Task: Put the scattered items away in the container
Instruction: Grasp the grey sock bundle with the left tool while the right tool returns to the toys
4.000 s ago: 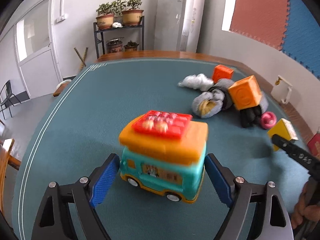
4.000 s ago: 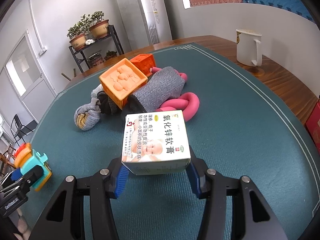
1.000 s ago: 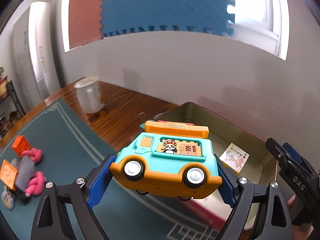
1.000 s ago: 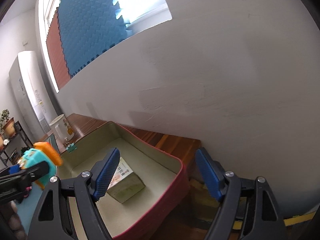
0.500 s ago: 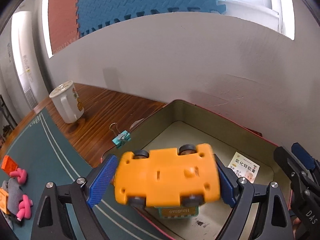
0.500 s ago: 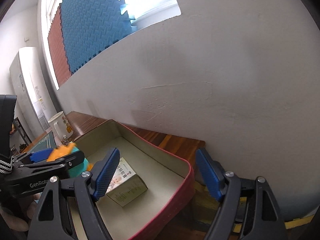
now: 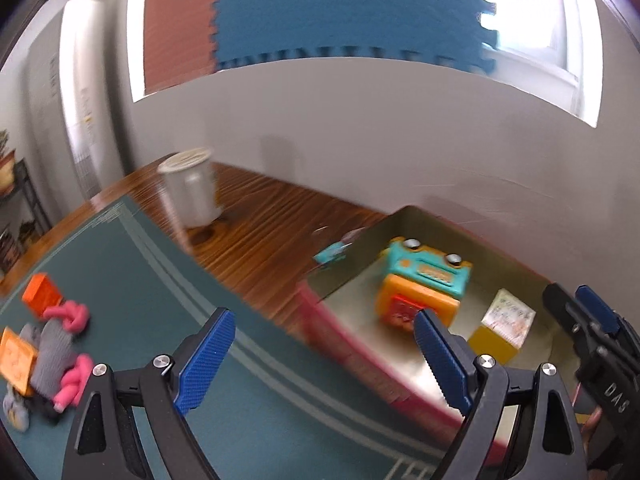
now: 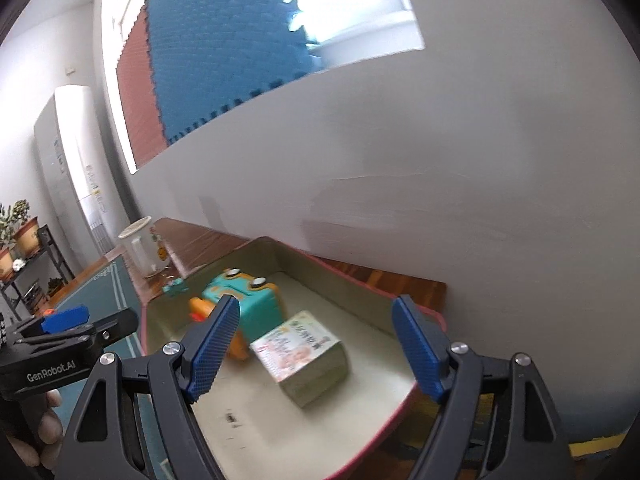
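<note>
The red-rimmed container (image 7: pixel 344 344) stands at the table's right end by the wall; it also shows in the right wrist view (image 8: pixel 416 314). The teal and orange toy bus (image 7: pixel 424 284) lies tipped inside it, wheels up, and shows in the right wrist view (image 8: pixel 256 300). The medicine box (image 7: pixel 502 328) lies beside it (image 8: pixel 304 352). My left gripper (image 7: pixel 324 356) is open and empty over the mat left of the container. My right gripper (image 8: pixel 316 344) is open and empty above the container.
A white mug (image 7: pixel 190 194) stands on the wooden table edge. A teal binder clip (image 7: pixel 332 252) lies by the container's far corner. Orange blocks (image 7: pixel 42 294), grey socks (image 7: pixel 52 360) and a pink knotted ring (image 7: pixel 70 314) lie on the green mat (image 7: pixel 160 300) at left.
My left gripper let go of the toy bus, which dropped into the container beside the medicine box. The left gripper has pulled back left over the mat. The right gripper stays open.
</note>
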Demonstrator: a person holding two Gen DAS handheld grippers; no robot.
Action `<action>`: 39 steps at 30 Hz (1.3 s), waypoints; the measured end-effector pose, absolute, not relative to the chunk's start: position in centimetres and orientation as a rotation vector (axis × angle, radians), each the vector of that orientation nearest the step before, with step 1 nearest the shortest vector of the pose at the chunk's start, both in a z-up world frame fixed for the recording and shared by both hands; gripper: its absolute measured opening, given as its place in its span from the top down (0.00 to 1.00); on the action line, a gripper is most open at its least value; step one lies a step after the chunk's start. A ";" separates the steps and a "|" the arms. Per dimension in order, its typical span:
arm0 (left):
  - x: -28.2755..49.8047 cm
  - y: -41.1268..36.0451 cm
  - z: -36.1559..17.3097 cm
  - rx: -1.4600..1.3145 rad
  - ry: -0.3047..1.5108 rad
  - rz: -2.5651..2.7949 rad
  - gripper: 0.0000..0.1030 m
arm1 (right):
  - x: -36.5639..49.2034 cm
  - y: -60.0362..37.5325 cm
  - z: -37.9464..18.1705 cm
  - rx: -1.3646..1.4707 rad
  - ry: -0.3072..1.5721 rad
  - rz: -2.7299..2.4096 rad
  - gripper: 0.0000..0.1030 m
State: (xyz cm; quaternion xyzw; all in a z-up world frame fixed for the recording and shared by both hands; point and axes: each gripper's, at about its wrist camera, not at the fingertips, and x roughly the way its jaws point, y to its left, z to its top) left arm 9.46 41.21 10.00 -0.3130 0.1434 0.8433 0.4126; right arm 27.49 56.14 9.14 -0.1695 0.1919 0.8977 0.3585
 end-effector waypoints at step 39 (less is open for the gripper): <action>-6.9 6.4 3.5 -1.199 -0.069 2.693 0.10 | 8.8 37.1 6.7 -0.888 0.333 2.777 0.20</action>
